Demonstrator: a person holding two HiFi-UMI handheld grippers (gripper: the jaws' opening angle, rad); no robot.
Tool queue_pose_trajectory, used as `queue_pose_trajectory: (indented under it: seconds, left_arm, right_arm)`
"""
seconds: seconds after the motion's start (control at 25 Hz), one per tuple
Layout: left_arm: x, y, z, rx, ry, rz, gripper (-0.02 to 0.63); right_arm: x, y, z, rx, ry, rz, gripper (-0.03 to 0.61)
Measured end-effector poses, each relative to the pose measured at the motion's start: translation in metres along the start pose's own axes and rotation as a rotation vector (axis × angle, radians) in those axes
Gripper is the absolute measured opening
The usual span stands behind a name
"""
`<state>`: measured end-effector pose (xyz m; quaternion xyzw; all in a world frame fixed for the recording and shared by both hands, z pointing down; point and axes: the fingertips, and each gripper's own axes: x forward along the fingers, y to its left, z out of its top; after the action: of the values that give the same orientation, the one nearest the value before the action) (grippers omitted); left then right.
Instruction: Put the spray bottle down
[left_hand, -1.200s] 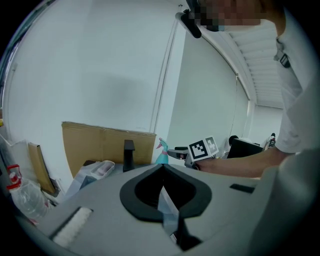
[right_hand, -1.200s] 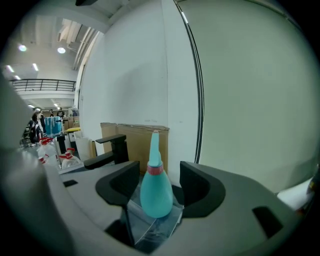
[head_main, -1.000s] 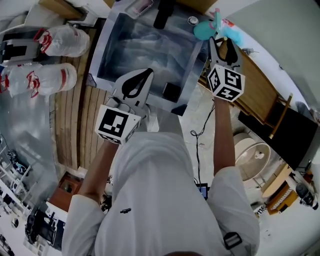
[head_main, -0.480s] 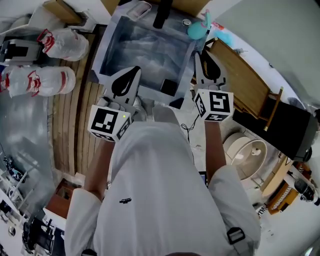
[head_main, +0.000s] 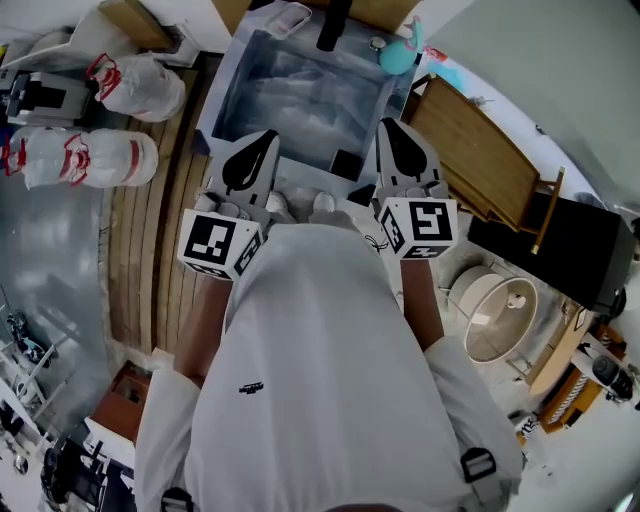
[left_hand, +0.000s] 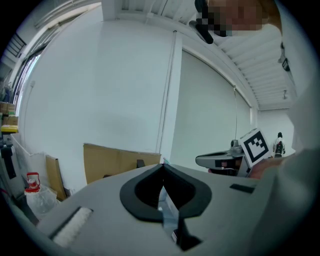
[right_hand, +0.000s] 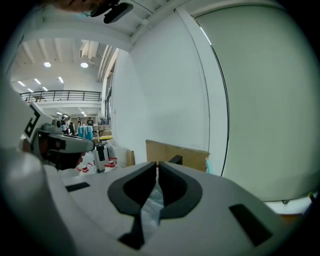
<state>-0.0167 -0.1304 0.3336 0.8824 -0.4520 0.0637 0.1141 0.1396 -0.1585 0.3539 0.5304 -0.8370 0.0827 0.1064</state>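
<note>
- In the head view, the left claw (head_main: 268, 138) is staying clenched, its black jaws meeting at the tip with nothing in them. It is hovering over the near edge of a grey basin (head_main: 300, 100).
- The right claw (head_main: 388, 125) is hovering beside it over the same near edge, also clamped on nothing.
- The spray bottle (head_main: 398, 57) is sitting well apart from both claws, at the far right corner of the basin, beside a wooden board (head_main: 480, 150). It is looking teal, with a rounded body and a narrower top. Whether it is standing upright cannot be told.
- In the left claw's view, the jaw tips are touching and gripping nothing. A cardboard sheet (left_hand: 115, 160) is leaning against the white wall beyond.
- In the right claw's view, the jaws are pressing together at the tips, with nothing between them. Only a teal sliver of the bottle is peeking out past the cardboard's right end.
</note>
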Motion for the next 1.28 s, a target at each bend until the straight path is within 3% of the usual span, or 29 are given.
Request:
queue_pose_trajectory:
  seconds: [0.68,1.28]
  left_arm:
    - [-0.029,0.008,-0.014,-0.016,0.023,0.017,0.003]
    - [-0.029,0.003,-0.018,-0.006,0.045,-0.01,0.004]
  right_arm:
    - [-0.008,0.03,-0.015,0.019,0.029,0.016,0.012]
    - [-0.013,0.032,-0.021,0.033,0.031,-0.007,0.012]
